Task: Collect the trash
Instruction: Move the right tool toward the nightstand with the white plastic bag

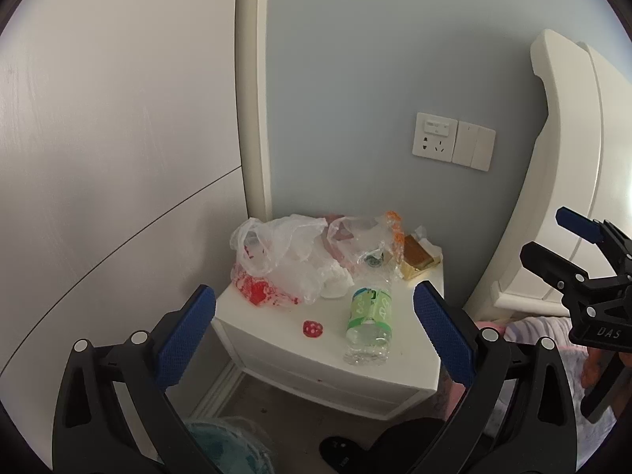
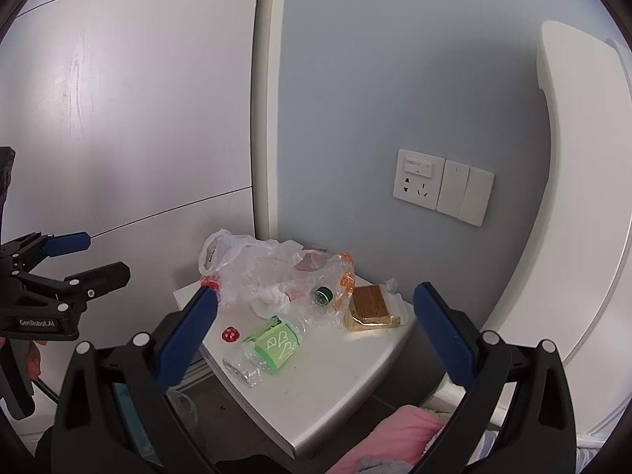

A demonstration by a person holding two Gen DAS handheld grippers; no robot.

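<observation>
I see both my left gripper point(image 1: 314, 328) and right gripper point(image 2: 316, 331) spread wide, holding nothing. The bottle point(image 1: 369, 322) lies on the nightstand point(image 1: 414, 355) beside crumpled bags point(image 1: 284, 252). Only the right view shows its green cap point(image 2: 324, 295).

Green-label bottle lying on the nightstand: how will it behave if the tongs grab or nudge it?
The plastic bottle looks empty and see-through, so probably very light. It lies on its side on the nightstand, so a nudge across its length would likely roll it. Its clear walls look thin and a bit crumpled near the base, so it may buckle or slip under a squeeze.
</observation>
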